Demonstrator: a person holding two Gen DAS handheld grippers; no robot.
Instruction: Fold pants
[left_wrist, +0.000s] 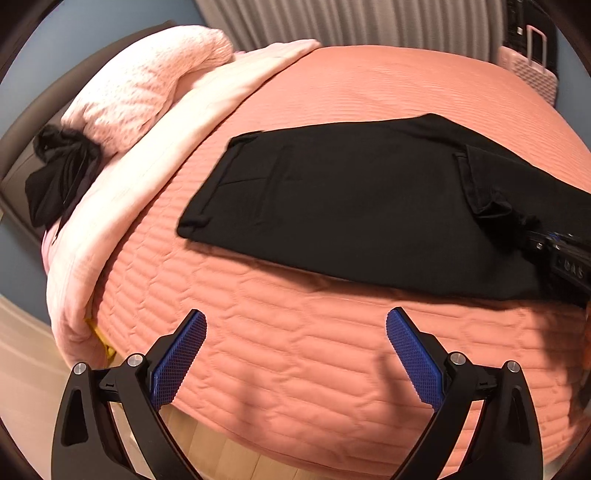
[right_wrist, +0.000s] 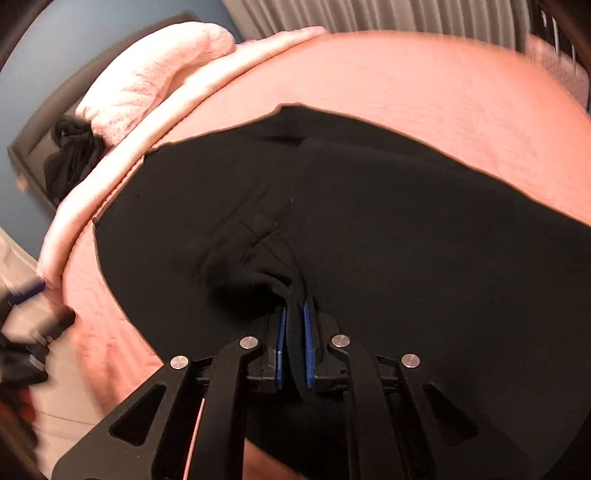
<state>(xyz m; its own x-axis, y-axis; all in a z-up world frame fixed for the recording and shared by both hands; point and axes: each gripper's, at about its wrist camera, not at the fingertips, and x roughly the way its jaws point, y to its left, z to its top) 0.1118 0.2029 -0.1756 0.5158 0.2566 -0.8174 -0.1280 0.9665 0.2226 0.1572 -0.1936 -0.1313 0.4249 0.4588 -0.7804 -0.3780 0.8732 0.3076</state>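
Black pants (left_wrist: 351, 199) lie flat across a salmon quilted bed (left_wrist: 295, 350), with one end folded back over the right part. My left gripper (left_wrist: 295, 328) is open and empty, hovering over the bed's near edge, short of the pants. My right gripper (right_wrist: 293, 314) is shut on a bunched fold of the pants (right_wrist: 332, 229) and holds it a little above the flat layer. It shows in the left wrist view (left_wrist: 554, 247) at the far right, gripping the folded-over cloth. The left gripper shows blurred at the left edge of the right wrist view (right_wrist: 33, 295).
A pale pink blanket (left_wrist: 129, 184) runs along the bed's left side, with a pink knit pillow (left_wrist: 147, 85) and a dark garment (left_wrist: 55, 177) beside it. A pink suitcase (left_wrist: 532, 66) stands at the far right. Wood floor (left_wrist: 221, 454) lies below the bed's edge.
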